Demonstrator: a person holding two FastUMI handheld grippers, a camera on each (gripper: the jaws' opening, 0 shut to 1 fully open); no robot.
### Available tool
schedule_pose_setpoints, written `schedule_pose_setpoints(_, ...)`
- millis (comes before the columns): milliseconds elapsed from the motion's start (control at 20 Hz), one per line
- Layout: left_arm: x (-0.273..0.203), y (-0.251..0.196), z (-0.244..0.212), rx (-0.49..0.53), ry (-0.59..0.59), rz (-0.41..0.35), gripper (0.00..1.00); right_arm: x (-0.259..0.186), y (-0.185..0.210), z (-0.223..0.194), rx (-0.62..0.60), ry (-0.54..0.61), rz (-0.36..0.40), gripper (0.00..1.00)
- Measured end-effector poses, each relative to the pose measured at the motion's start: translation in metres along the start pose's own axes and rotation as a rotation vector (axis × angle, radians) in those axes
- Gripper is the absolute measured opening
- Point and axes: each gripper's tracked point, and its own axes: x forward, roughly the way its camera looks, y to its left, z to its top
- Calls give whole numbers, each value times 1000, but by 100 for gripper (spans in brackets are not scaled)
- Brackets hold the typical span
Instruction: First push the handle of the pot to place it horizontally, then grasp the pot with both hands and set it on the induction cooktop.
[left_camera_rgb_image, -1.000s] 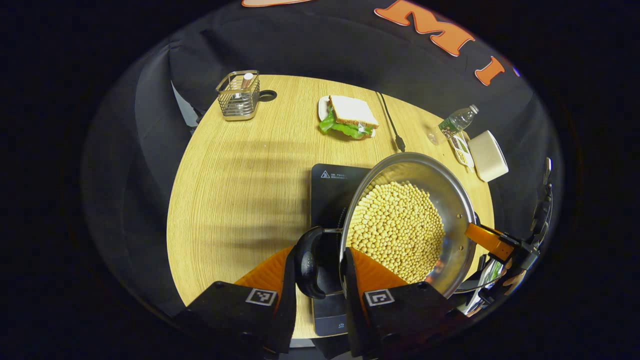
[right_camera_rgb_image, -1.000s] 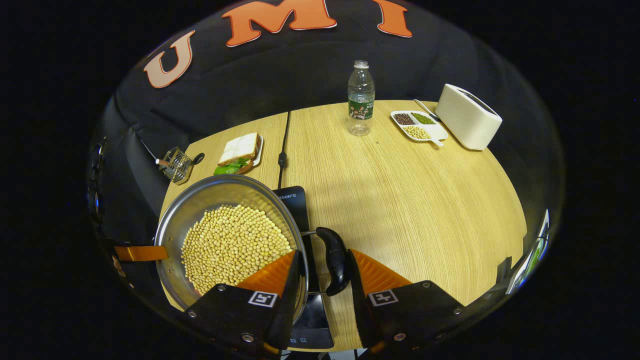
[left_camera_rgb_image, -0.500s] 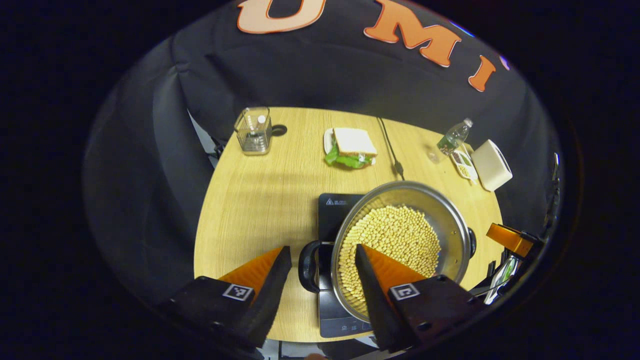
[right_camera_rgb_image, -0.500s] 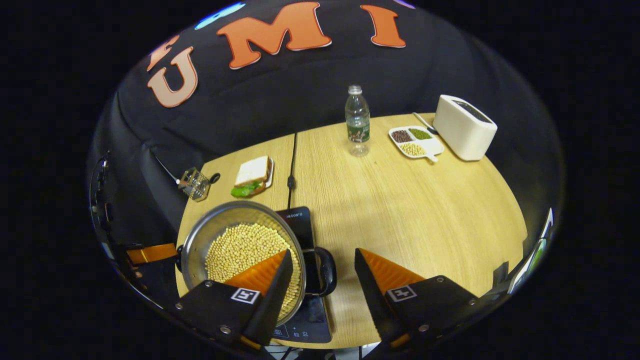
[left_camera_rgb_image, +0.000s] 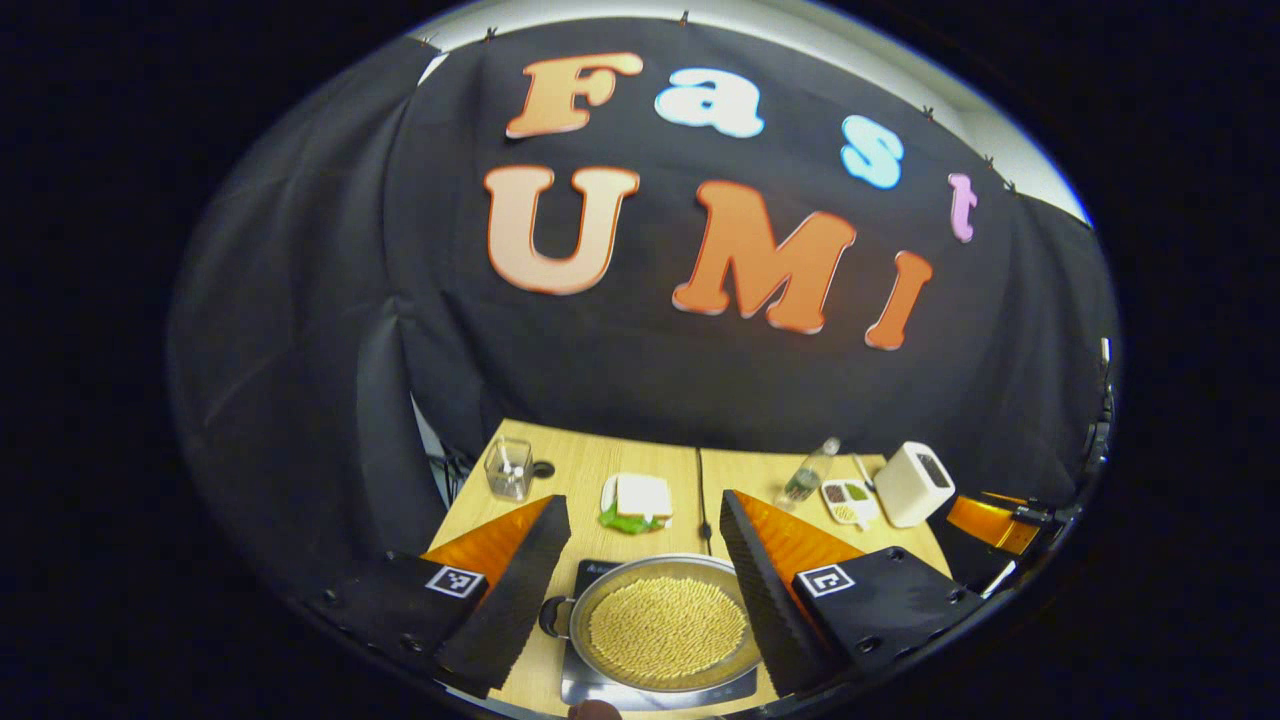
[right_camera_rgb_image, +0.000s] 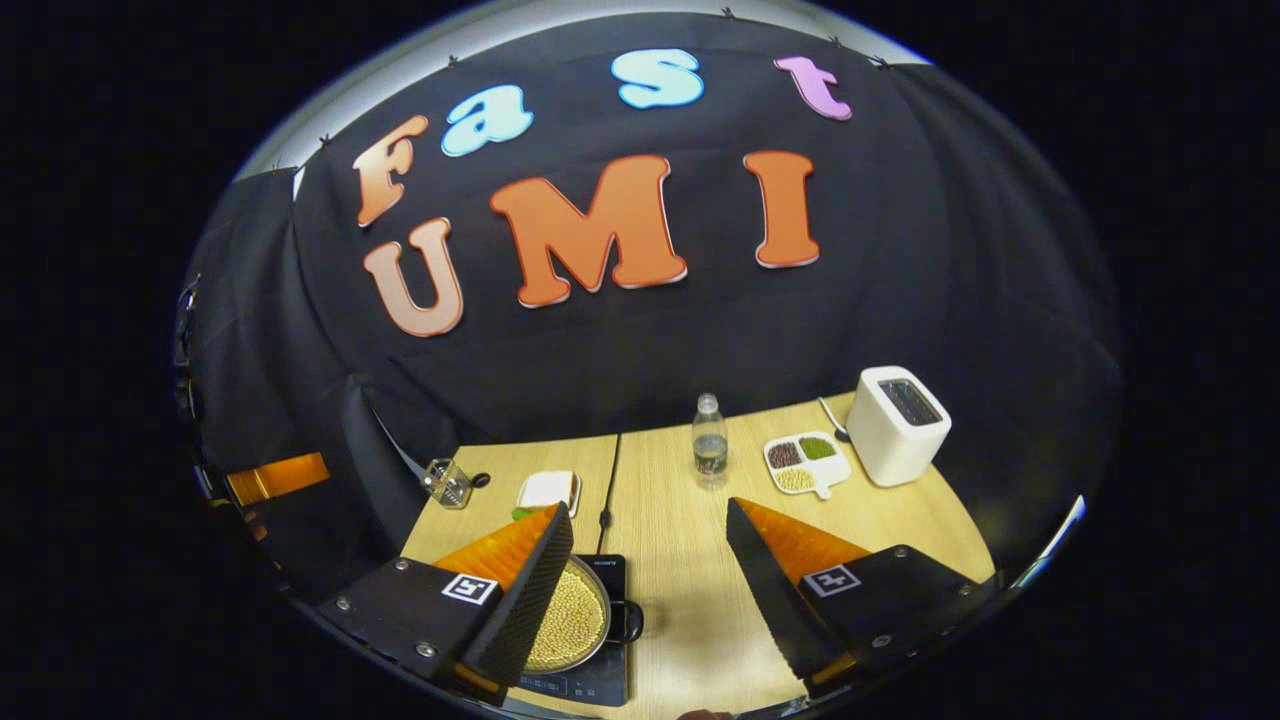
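1. Both grippers have let go of the pot's side handles and pulled up and back since a second ago, when each pinched a handle; the table now sits low and far in both views.
2. Left gripper (left_camera_rgb_image: 640, 570) is spread wide, holding nothing; right gripper (right_camera_rgb_image: 650, 580) is likewise spread and empty.
3. Pot (left_camera_rgb_image: 665, 625), full of yellow beans (left_camera_rgb_image: 668, 630), rests on the cooktop (left_camera_rgb_image: 590, 690), its handles (left_camera_rgb_image: 553, 616) lying level at the sides.
4. Step in hand: retreat after placing. By my reading the task looks done.
5. Next move calls only for keeping clear of the pot; nothing remains to grasp.
6. Sandwich (left_camera_rgb_image: 638, 500), bottle (right_camera_rgb_image: 710, 450) and toaster (right_camera_rgb_image: 897, 425) stand well apart at the table's (right_camera_rgb_image: 900, 520) far side.
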Motion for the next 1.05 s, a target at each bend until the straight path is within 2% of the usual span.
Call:
schedule_pose_setpoints(100,-44,-5,57,20,-159,25,98,-30,2,39,-28,-101,30,95)
schedule_pose_setpoints(250,-93,-29,99,126,-339,81,98,-70,4,87,26,-210,75,95)
schedule_pose_setpoints(350,-125,-65,119,147,-403,29,97,-99,-4,121,60,-287,83,95)
schedule_pose_setpoints(450,-151,-84,127,151,-440,-25,97,-125,-21,152,35,-381,49,95)
schedule_pose_setpoints(600,-172,-93,134,134,-456,-62,96,-157,-38,178,-19,-476,5,95)
schedule_pose_setpoints(800,-179,-95,141,100,-468,-71,97,-181,-43,192,-13,-518,15,95)
schedule_pose_setpoints(1050,-179,-96,150,118,-501,-55,97,-185,-50,198,-8,-539,9,95)
